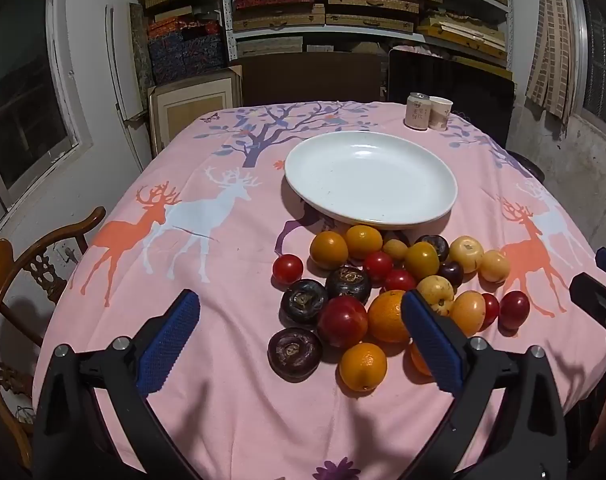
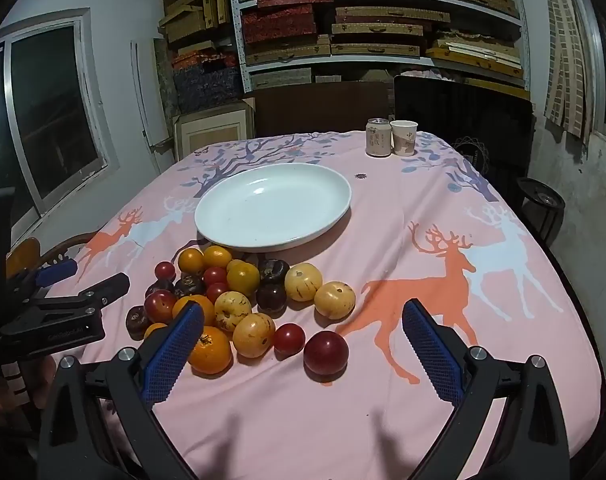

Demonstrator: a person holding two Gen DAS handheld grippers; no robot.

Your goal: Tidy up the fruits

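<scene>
On the pink deer-print counter point(image 1: 231, 392), a heap of fruits point(image 1: 387, 280) lies loose on the cloth, just in front of a white plate point(image 1: 443, 196) that holds nothing yet; no piece has been moved onto it, so the sorting looks not yet begun. From the left hand-held gripper point(image 1: 299, 342) the heap sits straight ahead and slightly to its right, with a dark purple fruit point(image 1: 294, 354), a red one point(image 1: 342, 321) and a small orange point(image 1: 363, 366) framed between its two blue pads, while a larger orange point(image 1: 388, 316) shows just beside the right pad. From the right hand-held gripper point(image 2: 303, 350) the same heap spreads ahead and to its left; a lone red fruit point(image 2: 326, 353) and a cherry tomato point(image 2: 289, 339) lie at the near right edge, between its pads as that view frames them. The fruits are round, so no long axis dictates the approach. Each gripper seems about as near to its own edge of the heap, and the plate lies beyond it for both. Both grippers stand spread wide, hanging above the cloth, holding and touching nothing. A can point(image 1: 418, 111) and a paper cup point(image 1: 440, 113) stand well apart at the far edge.
</scene>
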